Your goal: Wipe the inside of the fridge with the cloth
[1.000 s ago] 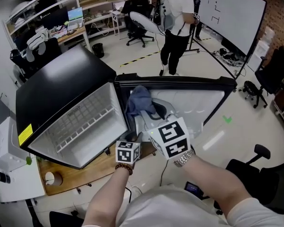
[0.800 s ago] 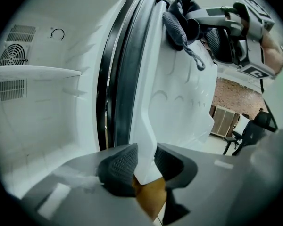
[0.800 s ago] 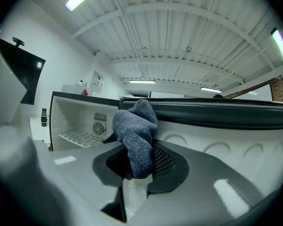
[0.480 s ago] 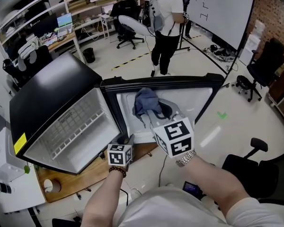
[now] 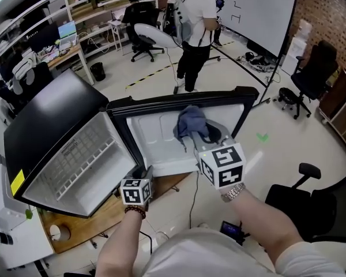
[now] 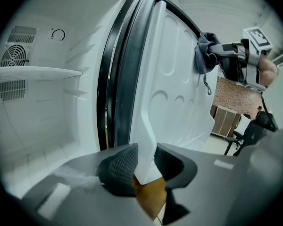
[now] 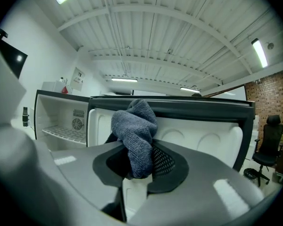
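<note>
1. One wooden tabletop (image 5: 101,215), seen as a bare strip under the fridge's front edge. It carries the fridge.
2. One small fridge (image 5: 52,111), black outside and white inside, standing on the tabletop with its compartment open. One wire shelf (image 5: 75,154) crosses the compartment. One round vent grille (image 6: 14,55) sits in the back wall above the shelf.
3. One fridge door (image 5: 155,134), swung wide open to the right of the compartment in the head view. It has a black frame and gasket and a white moulded inner liner with arched recesses, and the liner faces the person.
4. One right gripper (image 5: 197,137), with its marker cube (image 5: 222,165) on top. Its jaws are closed on the cloth, which fills the gap between the pads. The gripper points at the door's inner liner, right of the middle and just under the black top edge.
5. One left gripper (image 5: 143,172), low in the head view at the door's bottom corner, next to the fridge body. Its jaws are clamped on a white ridge of the liner at the door's lower edge, with a pad pressing on each side.
6. One cloth (image 5: 191,122), grey-blue and bunched, standing up above the right gripper's jaws. It lies against the upper part of the door's inner liner, outside the compartment.
</note>
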Tool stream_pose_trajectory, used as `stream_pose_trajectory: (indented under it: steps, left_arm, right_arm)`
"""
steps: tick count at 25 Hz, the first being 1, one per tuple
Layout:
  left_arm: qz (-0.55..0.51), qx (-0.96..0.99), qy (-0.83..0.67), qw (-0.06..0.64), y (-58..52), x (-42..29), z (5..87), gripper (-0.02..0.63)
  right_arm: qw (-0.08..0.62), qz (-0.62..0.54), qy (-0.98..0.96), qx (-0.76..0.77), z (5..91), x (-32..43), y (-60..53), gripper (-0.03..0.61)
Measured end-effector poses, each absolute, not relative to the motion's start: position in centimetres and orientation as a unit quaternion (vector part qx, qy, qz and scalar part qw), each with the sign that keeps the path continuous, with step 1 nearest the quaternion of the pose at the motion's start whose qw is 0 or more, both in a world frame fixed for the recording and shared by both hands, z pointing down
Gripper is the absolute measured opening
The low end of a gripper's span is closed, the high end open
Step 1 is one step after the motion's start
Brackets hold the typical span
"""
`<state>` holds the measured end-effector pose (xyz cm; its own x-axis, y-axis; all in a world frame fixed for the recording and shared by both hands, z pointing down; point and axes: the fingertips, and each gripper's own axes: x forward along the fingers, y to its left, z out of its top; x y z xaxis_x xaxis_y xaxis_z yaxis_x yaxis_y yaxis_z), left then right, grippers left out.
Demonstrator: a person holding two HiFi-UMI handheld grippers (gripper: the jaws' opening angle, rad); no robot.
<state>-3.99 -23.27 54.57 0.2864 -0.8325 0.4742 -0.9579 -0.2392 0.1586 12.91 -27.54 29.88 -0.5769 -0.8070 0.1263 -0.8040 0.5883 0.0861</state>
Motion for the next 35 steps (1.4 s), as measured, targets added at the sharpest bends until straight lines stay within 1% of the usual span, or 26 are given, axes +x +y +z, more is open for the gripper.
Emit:
stream_pose_trajectory:
  steps: [13, 22, 30, 32, 35]
  left_arm:
    - [0.145, 0.769, -0.584, 0.215, -23.3, -4.0, 54.7, 0.112]
    - [0.146, 0.767, -0.587, 0.215, -23.3, -4.0, 54.7, 0.112]
    - [0.144, 0.765, -0.588, 0.220, -23.1, -3.9, 54.7, 0.110]
    - [0.141, 0.766, -0.587, 0.221, -23.2, -3.8, 54.6, 0.110]
    - [0.141, 0.767, -0.585, 0.223, -23.3, -3.7, 54.6, 0.110]
  right_arm:
    - [0.074, -0.002, -0.850, 0.521, 29.8, 21.2, -29.3, 0.074]
    - [0.070, 0.000, -0.830, 0.553, 29.8, 25.4, -30.0, 0.072]
    - [0.062, -0.003, -0.833, 0.550, 29.6, 25.5, -28.8, 0.072]
    - [0.059, -0.008, -0.843, 0.535, 29.4, 23.9, -27.8, 0.072]
    - [0.056, -0.011, -0.870, 0.490, 29.6, 19.3, -26.1, 0.072]
